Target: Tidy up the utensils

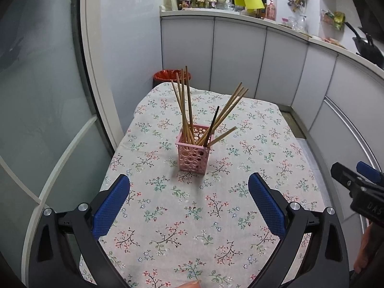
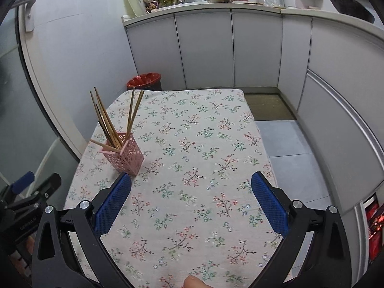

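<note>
A pink perforated holder (image 1: 194, 157) stands upright on the floral tablecloth (image 1: 168, 216). Several wooden chopsticks (image 1: 184, 105) and one black chopstick (image 1: 213, 123) stand in it, leaning left and right. My left gripper (image 1: 189, 187) is open and empty, held above the cloth in front of the holder. In the right wrist view the holder (image 2: 124, 154) with its chopsticks (image 2: 108, 122) is at the left. My right gripper (image 2: 190, 184) is open and empty, to the right of the holder. It also shows at the right edge of the left wrist view (image 1: 357, 180).
A red-lined bin (image 1: 171, 75) stands on the floor beyond the table's far end. White cabinets (image 1: 240, 57) with a cluttered counter run along the back and right. A glass door (image 1: 36, 96) is to the left. A brown mat (image 2: 267, 106) lies on the floor.
</note>
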A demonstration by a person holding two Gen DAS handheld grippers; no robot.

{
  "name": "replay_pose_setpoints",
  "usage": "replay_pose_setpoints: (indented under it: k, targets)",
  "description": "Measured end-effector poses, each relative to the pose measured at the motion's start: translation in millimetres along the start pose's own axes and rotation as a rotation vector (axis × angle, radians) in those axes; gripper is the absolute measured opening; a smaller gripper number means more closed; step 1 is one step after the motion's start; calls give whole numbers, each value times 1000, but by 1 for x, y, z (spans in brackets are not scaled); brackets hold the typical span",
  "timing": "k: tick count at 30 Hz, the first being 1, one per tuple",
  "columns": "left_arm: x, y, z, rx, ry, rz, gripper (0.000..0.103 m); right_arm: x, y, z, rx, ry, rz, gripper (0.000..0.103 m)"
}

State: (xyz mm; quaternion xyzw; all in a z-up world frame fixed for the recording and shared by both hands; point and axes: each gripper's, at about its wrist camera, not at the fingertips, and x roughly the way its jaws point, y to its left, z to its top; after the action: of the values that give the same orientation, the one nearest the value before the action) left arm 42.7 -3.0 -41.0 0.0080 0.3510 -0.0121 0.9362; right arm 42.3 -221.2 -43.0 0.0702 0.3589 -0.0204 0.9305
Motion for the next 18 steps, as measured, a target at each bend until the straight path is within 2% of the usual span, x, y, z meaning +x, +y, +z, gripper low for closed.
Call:
replay_pose_setpoints:
  k: [6,18]
  targets:
    - [-3,-4,-2,4,-6,-4,96,2,4,-5,-51,7,-26,96]
    - [-4,-6,-3,7,-8,0,96,5,6,-9,-41,29,-19,96]
